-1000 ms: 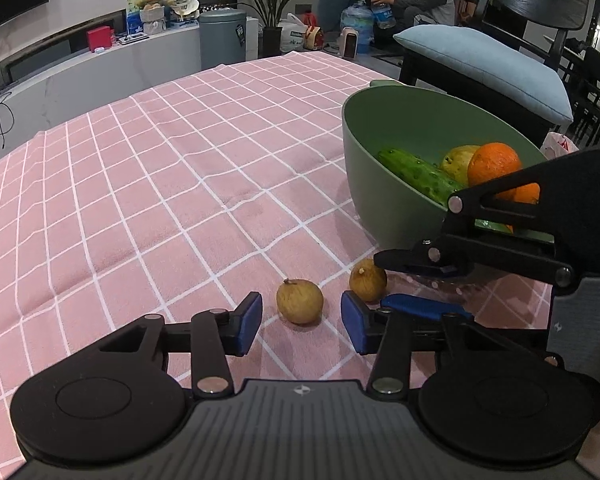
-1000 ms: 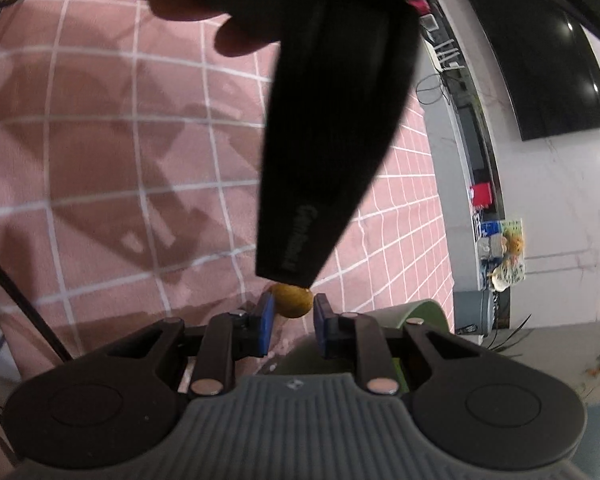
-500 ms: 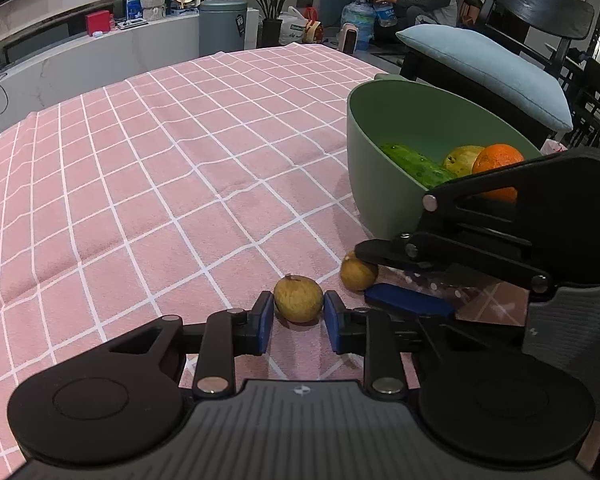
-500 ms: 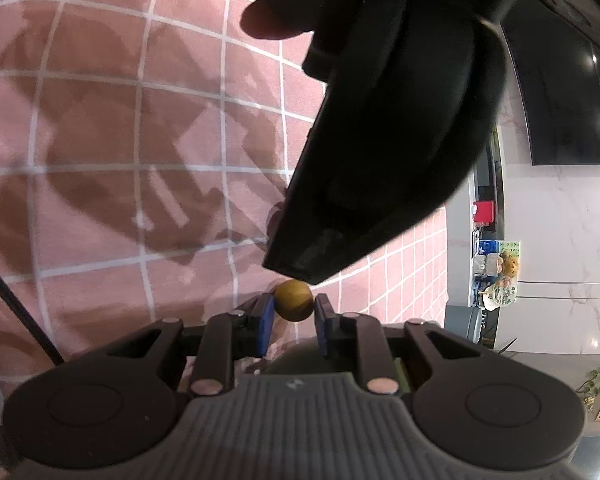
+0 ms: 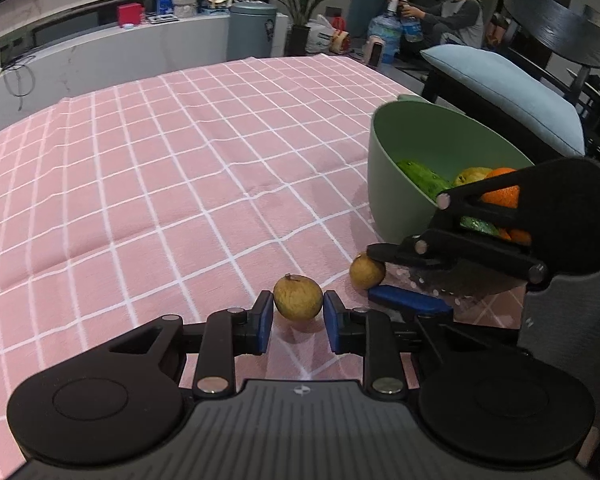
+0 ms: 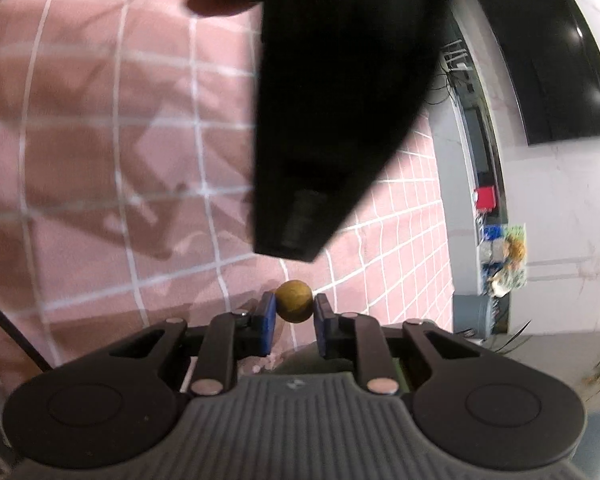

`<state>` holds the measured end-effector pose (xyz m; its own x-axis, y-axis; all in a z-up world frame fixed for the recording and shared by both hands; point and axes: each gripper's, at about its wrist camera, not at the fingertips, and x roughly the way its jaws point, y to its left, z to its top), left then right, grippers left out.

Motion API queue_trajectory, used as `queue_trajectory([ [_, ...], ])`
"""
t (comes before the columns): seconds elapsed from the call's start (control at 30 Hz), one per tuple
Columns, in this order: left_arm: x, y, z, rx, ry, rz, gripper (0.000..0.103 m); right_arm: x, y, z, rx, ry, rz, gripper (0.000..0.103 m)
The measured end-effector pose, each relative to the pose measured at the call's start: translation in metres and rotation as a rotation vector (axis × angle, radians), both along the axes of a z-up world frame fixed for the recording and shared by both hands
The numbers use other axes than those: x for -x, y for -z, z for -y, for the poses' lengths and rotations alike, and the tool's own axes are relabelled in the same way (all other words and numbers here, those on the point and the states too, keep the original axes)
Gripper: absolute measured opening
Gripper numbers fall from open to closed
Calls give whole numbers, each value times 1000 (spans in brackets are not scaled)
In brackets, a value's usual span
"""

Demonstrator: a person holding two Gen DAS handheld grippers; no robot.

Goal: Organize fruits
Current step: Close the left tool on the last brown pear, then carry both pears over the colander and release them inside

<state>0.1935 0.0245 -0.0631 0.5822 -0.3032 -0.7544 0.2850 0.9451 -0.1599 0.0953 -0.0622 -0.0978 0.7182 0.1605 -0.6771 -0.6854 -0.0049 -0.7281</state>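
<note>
— How far along?

— The bowl (image 5: 384,168) holds a cucumber (image 5: 422,174) and oranges (image 5: 502,194). My left gripper (image 5: 298,314) is clamped on one longan (image 5: 298,296) on the cloth (image 5: 140,184); my right gripper (image 6: 295,316) pinches the other longan (image 6: 294,301).

— Room?

— Checked pink cloth, sideboard (image 5: 100,52), someone seated (image 5: 456,12) beyond.

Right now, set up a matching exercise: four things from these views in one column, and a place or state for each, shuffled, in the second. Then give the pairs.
Things:
1. left hand-held gripper
2. right hand-held gripper
3. orange
4. blue cushion

Places or states:
A. in the green bowl with the cucumber
B. on the dark chair behind the table
C. shut on the bigger brown fruit
D. shut on the smaller brown fruit nearer the bowl

Pairs: 1-C, 2-D, 3-A, 4-B
</note>
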Motion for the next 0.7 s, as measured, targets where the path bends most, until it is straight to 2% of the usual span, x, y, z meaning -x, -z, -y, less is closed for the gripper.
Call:
queue_trajectory([
  [0.2, 14, -16, -8, -35, -48, 7, 30, 15, -40, -2, -150, 61, -68, 15],
  [0.5, 37, -56, -12, -53, -133, 52, 30, 37, -101, 10, -386, 183, -140, 15],
  [0.7, 42, -85, 3, 12, -124, 87, 30, 23, -136, 50, -607, 311, -279, 15],
])
